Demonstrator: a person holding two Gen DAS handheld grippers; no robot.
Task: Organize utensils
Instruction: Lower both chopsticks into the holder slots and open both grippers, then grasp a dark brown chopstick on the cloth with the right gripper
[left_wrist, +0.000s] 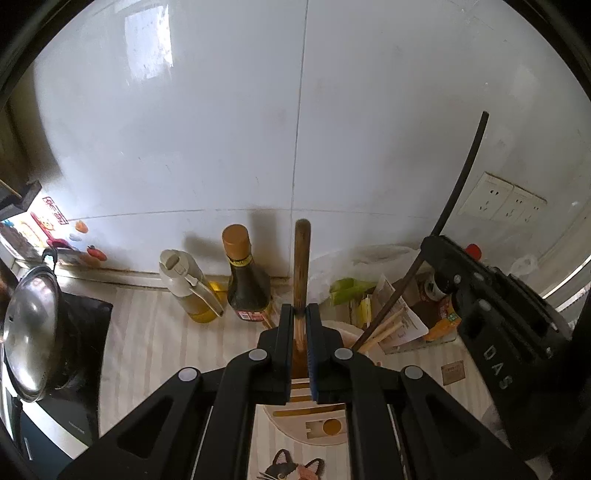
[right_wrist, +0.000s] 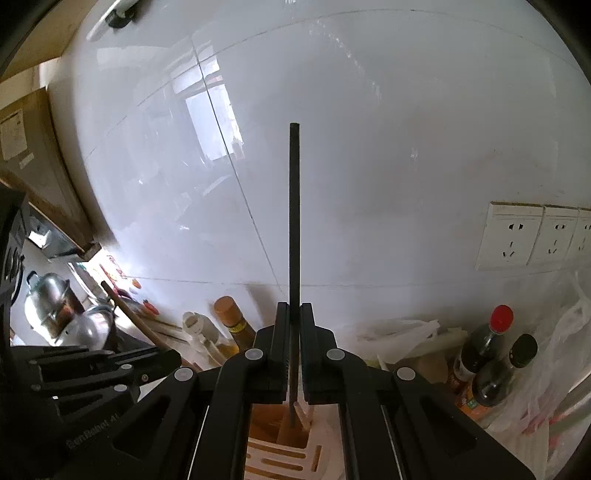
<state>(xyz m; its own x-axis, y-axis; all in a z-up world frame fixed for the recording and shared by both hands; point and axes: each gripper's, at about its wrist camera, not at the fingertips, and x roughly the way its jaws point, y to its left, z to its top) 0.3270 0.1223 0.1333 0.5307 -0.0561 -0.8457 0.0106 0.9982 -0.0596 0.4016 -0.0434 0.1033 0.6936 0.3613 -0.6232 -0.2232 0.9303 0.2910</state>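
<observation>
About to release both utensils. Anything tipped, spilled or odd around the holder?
No spill or damage shows. The black chopstick in the right gripper and the wooden handle in the left gripper both stand upright over the utensil holder.

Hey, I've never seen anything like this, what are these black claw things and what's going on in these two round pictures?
No robot here: a person holds a two-finger gripper in each hand, each carrying a fisheye camera, hence the round pictures. The left gripper is shut on a wooden handle. The right gripper is shut on a thin black stick. Both reach down toward a white slotted utensil holder on the striped counter. Behind stand a dark sauce bottle, an oil dispenser and a steel pot lid.
</observation>
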